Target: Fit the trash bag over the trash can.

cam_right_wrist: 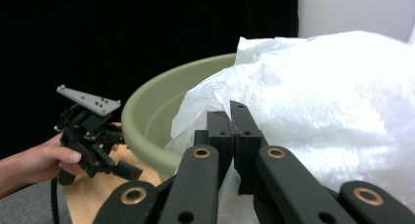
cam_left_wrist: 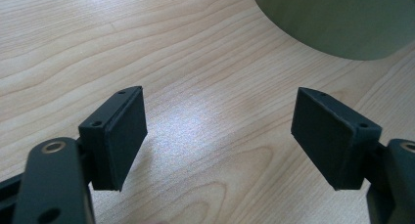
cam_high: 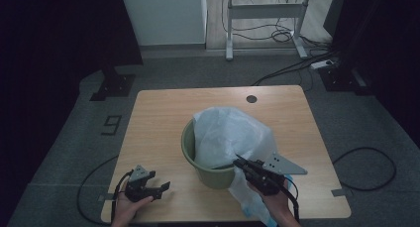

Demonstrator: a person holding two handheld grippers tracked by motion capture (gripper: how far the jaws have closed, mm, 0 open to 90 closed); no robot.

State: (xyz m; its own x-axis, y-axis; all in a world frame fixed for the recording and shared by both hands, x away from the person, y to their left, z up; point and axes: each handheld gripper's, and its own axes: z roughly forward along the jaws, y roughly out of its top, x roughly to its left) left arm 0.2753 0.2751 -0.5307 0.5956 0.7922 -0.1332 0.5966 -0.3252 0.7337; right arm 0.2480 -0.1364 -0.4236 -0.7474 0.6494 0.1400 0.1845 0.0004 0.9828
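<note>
Work in hand: lining the green bin (cam_high: 210, 173) with the white plastic bag (cam_high: 229, 134). The bin stands near the middle of the wooden table (cam_high: 163, 113); the bag billows up out of it, and one part drapes over the near rim and down the outside wall towards the table edge.

Right gripper (cam_high: 241, 163): jaws clenched at the near rim, with a fold of bag film between the pads as far as the right gripper view shows (cam_right_wrist: 234, 117). Left gripper (cam_high: 161, 187): released, jaws wide with bare tabletop between them, resting on the table just left of the bin; bin wall seen ahead in the left gripper view (cam_left_wrist: 342, 18).

Judgement on doing it well: keep the pinch on the film close to the hem, draw it down and outwards over the rim evenly, and avoid a hard tug, since thin film may tear or slip free. The bin looks light; the idle left gripper could brace its wall so it does not tip or slide.

Surroundings: round cable hole (cam_high: 251, 98) at the far table edge, well apart. In the way: mainly the ballooned bag itself, hiding the far rim and the bin's inside.
</note>
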